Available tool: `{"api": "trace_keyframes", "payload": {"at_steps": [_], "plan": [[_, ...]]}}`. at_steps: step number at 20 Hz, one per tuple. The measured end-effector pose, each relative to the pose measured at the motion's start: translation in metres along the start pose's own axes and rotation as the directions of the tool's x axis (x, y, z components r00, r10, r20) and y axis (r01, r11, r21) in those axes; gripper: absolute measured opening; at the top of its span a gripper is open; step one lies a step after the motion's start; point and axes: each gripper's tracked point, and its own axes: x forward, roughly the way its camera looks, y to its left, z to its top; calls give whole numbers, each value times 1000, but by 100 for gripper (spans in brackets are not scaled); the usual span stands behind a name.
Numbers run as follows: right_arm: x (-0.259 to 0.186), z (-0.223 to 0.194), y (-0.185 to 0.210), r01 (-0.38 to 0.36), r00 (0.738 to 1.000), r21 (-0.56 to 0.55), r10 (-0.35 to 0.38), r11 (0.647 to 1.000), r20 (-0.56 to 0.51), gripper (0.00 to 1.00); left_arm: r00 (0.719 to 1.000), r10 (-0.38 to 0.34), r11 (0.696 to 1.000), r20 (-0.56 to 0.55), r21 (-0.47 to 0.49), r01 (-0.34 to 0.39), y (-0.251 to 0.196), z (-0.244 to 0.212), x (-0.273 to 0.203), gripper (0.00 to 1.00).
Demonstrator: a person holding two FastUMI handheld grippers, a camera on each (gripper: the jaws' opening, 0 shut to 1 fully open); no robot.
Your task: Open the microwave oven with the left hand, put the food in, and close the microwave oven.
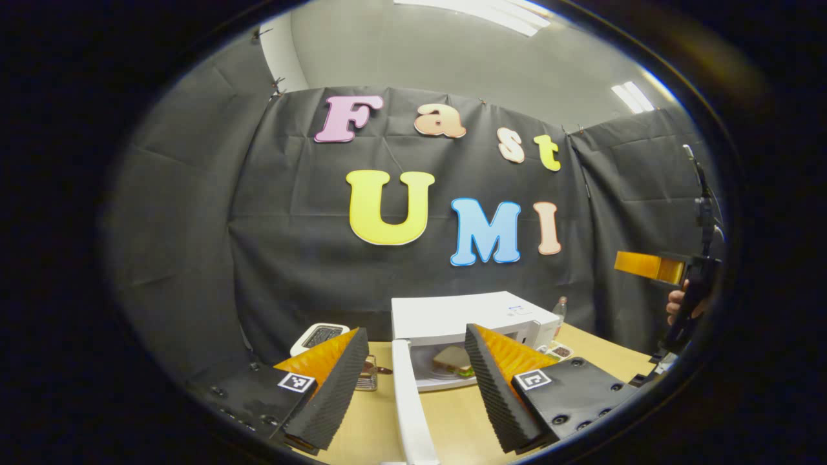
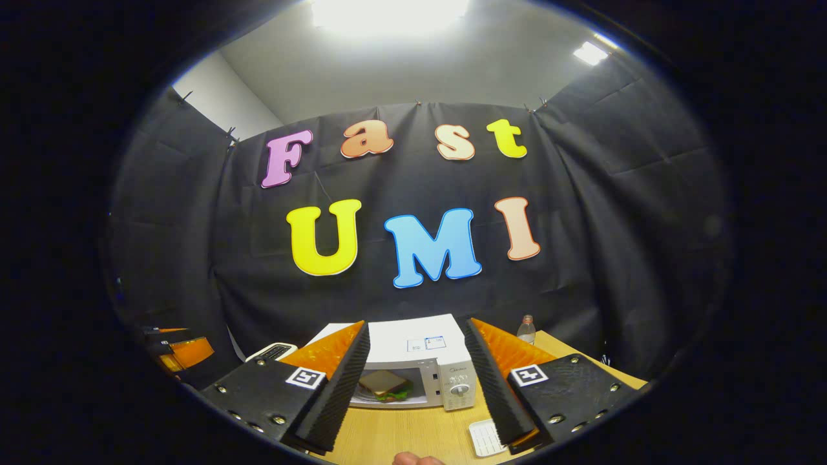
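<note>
A white microwave (image 1: pixel 475 316) is seen standing on the wooden desk (image 1: pixel 452 420) against the black booth wall. Its door (image 1: pixel 410 407) is swung fully open toward the camera in the left gripper view, and a sandwich (image 1: pixel 452 360) on a plate (image 1: pixel 433 381) is seen inside the cavity. The left gripper (image 1: pixel 413 381) is held above the desk in front of the microwave, its fingers spread wide apart with nothing between them. The door edge is framed between the two fingers. Left of the microwave a toaster (image 1: pixel 320 336) is seen, with a small metal object (image 1: pixel 369 374) beside it that cannot be made out. A bottle (image 1: pixel 560 310) is placed at the microwave's right rear, and a small tray (image 1: pixel 557 352) near its right side. The right gripper (image 2: pixel 413 381) is likewise held wide open and empty, facing the microwave. In its view the sandwich (image 2: pixel 386 385) is visible in the open cavity, and a white ridged item (image 2: pixel 484 438) lies on the desk near the right finger.
</note>
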Motion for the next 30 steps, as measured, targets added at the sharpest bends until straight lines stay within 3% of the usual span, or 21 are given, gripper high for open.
{"api": "trace_keyframes", "payload": {"at_steps": [1, 2, 10, 11, 14, 15, 21, 30], "plan": [[-2, 9, 0, -1, 1000, -5, 1, 1000, 17, 88, 1000, 12, 1000, 0, 7, -12, 2, 0, -3, 96], [0, 11, -2, -2, 1000, -18, 3, 1000, 28, 99, 1000, 24, 1000, -4, 12, -24, 7, 1, -5, 96], [10, 10, 15, -74, 996, -60, 76, 996, 46, 99, 987, 80, 997, -136, -3, -81, 45, -49, -40, 96], [11, 6, 17, -82, 996, -48, 84, 995, 30, 99, 983, 78, 997, -165, 6, -78, 49, -59, -46, 88], [13, -2, 23, -109, 994, -26, 109, 994, -4, 99, 959, 163, 985, -231, 90, -145, 78, -85, -69, 12], [16, -2, 23, -112, 994, -26, 112, 993, -6, 99, 951, 150, 988, -269, 79, -133, 79, -105, -72, 7], [27, -2, 23, -121, 993, -36, 121, 992, -7, 99, 921, 76, 997, -382, 33, -69, 58, -158, -89, 7], [37, 7, 9, -122, 992, -56, 122, 991, 7, 99, 908, -31, 999, -418, -41, 15, -2, -175, -87, 7]]}}
